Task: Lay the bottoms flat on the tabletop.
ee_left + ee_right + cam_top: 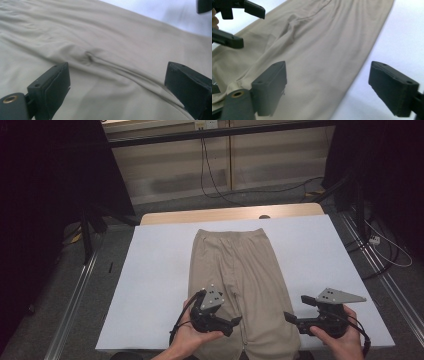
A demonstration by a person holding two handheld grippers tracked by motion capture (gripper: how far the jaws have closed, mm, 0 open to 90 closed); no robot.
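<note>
Those beige trousers (235, 270) look soft and limp; with both grippers' jaws spread empty, I'd pinch the hems.

The trousers (240, 280) run off the near edge of the high view, their leg ends cut off; the left gripper (235, 322) hides some cloth.

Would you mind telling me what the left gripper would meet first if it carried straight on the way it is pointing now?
Most likely the beige trousers: the left gripper, jaws open with nothing between them, looks along the cloth toward a small pucker. Depth is hard to judge, so it may skim just above the fabric.
</note>
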